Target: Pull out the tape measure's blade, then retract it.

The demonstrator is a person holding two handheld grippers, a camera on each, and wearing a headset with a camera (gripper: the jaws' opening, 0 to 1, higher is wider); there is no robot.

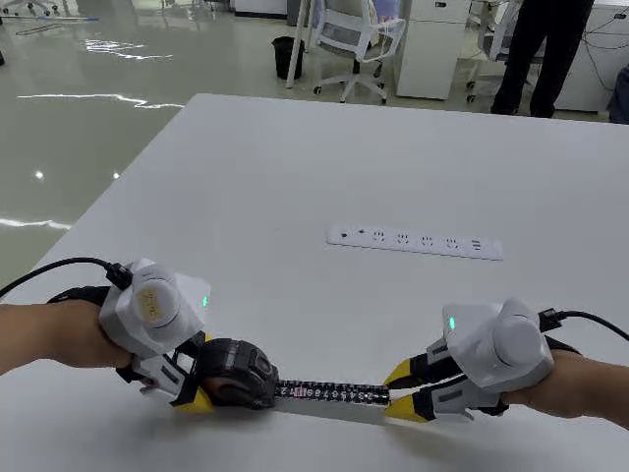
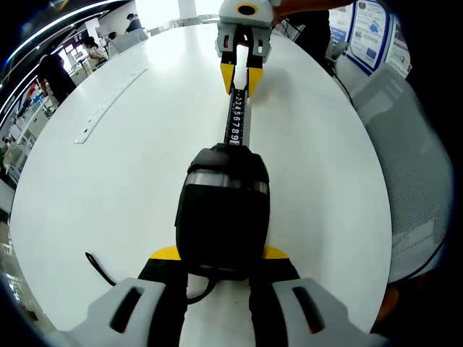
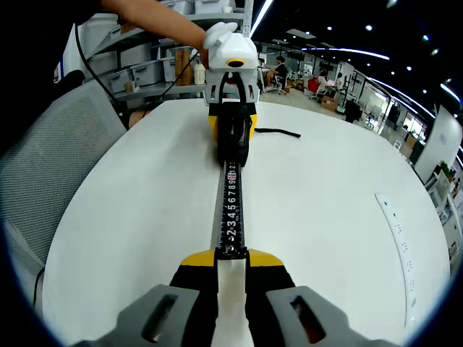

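Note:
A black tape measure case [image 1: 239, 373] with yellow trim lies near the white table's front edge, and my left gripper [image 1: 201, 372] is shut on it. In the left gripper view the case [image 2: 223, 210] sits between the yellow-tipped jaws of the left gripper [image 2: 221, 253]. Its black numbered blade [image 1: 332, 393] is drawn out a short way to the right, flat over the table. My right gripper [image 1: 396, 391] is shut on the blade's end. The right gripper view looks along the blade [image 3: 231, 206] from the right gripper [image 3: 231, 259] to the case [image 3: 231, 134].
A white power strip [image 1: 415, 241] lies on the table [image 1: 295, 177] beyond the grippers. The case's thin black wrist strap [image 3: 278, 132] trails on the tabletop. Past the far edge are an office chair [image 1: 354, 39], a dark bin [image 1: 287, 57] and a standing person [image 1: 536, 49].

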